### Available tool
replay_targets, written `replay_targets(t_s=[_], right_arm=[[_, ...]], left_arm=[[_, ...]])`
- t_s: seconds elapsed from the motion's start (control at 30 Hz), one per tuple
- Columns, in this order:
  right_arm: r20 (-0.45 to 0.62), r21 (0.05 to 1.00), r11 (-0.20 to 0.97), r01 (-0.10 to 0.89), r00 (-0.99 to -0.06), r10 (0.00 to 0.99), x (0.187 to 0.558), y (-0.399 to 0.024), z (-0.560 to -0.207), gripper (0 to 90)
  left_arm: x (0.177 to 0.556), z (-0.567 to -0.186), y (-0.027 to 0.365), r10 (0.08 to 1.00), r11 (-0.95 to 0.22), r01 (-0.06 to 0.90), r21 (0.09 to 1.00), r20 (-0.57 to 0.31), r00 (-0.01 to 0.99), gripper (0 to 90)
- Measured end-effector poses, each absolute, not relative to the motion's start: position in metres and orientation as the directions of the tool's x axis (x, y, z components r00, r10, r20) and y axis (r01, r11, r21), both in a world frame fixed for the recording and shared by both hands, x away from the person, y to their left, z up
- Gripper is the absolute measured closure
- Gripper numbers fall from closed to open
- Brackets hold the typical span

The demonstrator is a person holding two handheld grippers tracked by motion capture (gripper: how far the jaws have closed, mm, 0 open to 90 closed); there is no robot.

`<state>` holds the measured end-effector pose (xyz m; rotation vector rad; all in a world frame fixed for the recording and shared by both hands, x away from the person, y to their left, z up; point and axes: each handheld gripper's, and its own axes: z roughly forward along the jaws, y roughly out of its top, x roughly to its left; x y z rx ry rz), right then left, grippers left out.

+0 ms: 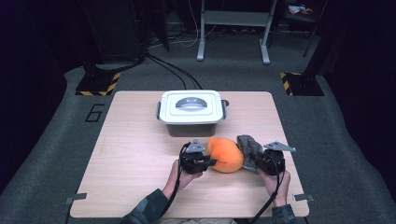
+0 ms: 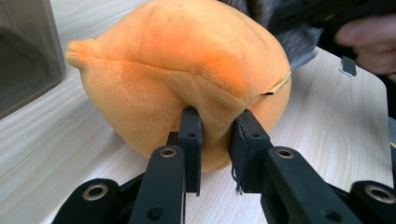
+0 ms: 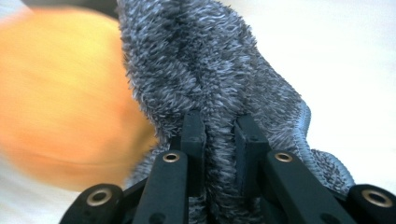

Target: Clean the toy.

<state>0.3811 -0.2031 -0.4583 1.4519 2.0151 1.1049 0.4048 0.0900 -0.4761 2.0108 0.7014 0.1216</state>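
An orange plush toy (image 1: 226,154) lies on the wooden table (image 1: 135,158), in front of a lidded box. My left gripper (image 1: 208,161) is shut on a fold of the orange plush (image 2: 187,79), pinching it between the black jaws from the left side. A grey fuzzy cloth (image 1: 249,147) rests against the plush's right side. My right gripper (image 1: 256,161) is shut on that grey cloth (image 3: 210,79), which bunches up between its jaws; the orange plush (image 3: 60,93) shows blurred to the left of it.
A white-lidded grey plastic box (image 1: 191,112) with side latches stands at the back middle of the table. Bare tabletop lies to the left and along the front edge. Beyond the table are floor cables and a white stand (image 1: 233,28).
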Motion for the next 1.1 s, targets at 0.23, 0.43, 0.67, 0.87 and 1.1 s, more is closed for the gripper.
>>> replay_targets(t_s=[0.23,0.43,0.67,0.87,1.1], right_arm=[[0.062,0.842,0.211,0.496,-0.478,0.876,0.368,-0.168,-0.419,76.5],[0.053,0.848,0.257,0.463,-0.558,0.828,0.369,-0.139,-0.408,76.4],[0.092,0.835,0.26,0.486,-0.587,0.804,0.382,-0.127,-0.429,76.6],[0.033,0.827,0.297,0.477,-0.568,0.822,0.379,-0.129,-0.429,76.8],[0.03,0.822,0.287,0.491,-0.541,0.84,0.377,-0.141,-0.434,76.8]], left_arm=[[0.405,-0.474,0.088,0.523,-0.377,0.42,0.826,-0.185,0.832,75.8],[0.405,-0.473,0.087,0.516,-0.375,0.41,0.831,-0.181,0.837,75.7],[0.405,-0.474,0.086,0.51,-0.379,0.414,0.828,-0.186,0.84,75.8],[0.405,-0.474,0.086,0.51,-0.379,0.411,0.829,-0.184,0.84,75.8],[0.406,-0.475,0.085,0.508,-0.378,0.412,0.829,-0.186,0.841,75.8]])
